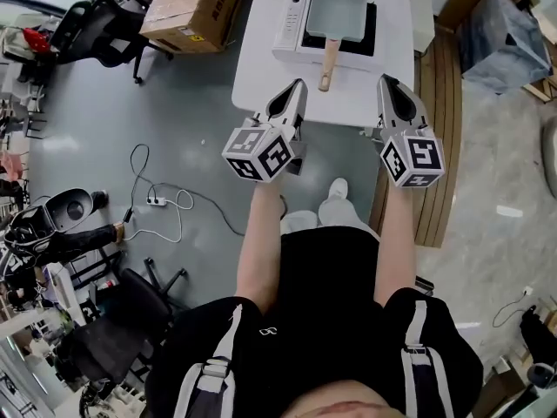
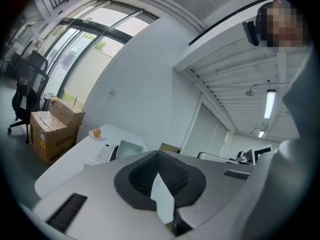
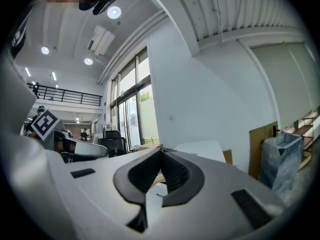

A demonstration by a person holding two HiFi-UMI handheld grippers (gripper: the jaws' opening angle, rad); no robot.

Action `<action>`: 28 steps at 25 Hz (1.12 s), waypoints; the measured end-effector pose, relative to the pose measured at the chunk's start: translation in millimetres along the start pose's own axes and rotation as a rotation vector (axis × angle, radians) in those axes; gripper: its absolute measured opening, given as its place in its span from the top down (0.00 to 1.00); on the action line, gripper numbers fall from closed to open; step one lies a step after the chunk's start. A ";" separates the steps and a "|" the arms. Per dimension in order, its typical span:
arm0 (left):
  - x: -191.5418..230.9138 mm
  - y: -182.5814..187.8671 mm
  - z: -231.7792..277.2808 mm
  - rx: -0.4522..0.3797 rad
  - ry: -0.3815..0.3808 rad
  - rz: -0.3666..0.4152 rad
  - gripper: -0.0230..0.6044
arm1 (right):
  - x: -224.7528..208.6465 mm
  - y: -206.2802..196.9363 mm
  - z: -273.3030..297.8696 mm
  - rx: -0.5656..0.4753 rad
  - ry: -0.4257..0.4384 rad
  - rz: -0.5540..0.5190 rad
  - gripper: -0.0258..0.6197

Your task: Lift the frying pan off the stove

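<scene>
A rectangular grey frying pan (image 1: 338, 12) with a wooden handle (image 1: 328, 64) rests on a white single-burner stove (image 1: 296, 26) at the far end of a white table (image 1: 261, 68). The handle points toward me. My left gripper (image 1: 298, 87) hovers over the table's near edge, left of the handle, shut and empty. My right gripper (image 1: 384, 83) hovers to the handle's right, also shut and empty. In the left gripper view, the pan (image 2: 129, 148) and stove (image 2: 102, 154) peek over my left gripper (image 2: 159, 153). My right gripper (image 3: 161, 150) points toward a wall.
Cardboard boxes (image 1: 191, 9) sit on the floor left of the table, beside an office chair (image 1: 104, 26). A power strip and cables (image 1: 157, 200) lie on the grey floor. A small plate holding an orange object (image 2: 96, 133) is at the table's far end. Wooden planks (image 1: 439, 103) run along the right.
</scene>
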State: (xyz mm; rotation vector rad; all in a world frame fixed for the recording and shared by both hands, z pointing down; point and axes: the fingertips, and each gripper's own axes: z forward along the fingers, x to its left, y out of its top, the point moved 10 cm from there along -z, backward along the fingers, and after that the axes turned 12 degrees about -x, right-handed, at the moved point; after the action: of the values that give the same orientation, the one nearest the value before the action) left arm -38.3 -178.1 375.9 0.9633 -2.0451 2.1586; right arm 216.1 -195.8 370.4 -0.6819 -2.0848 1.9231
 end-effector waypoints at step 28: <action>88.2 -45.6 68.1 0.096 -0.136 -0.354 0.97 | -7.7 -52.6 62.2 0.226 0.211 0.129 0.96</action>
State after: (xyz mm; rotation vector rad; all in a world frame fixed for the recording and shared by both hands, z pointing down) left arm -62.6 -268.0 452.3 1.3965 -1.6702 2.0651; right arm 184.3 -255.9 415.9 -0.9404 -1.7052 2.0145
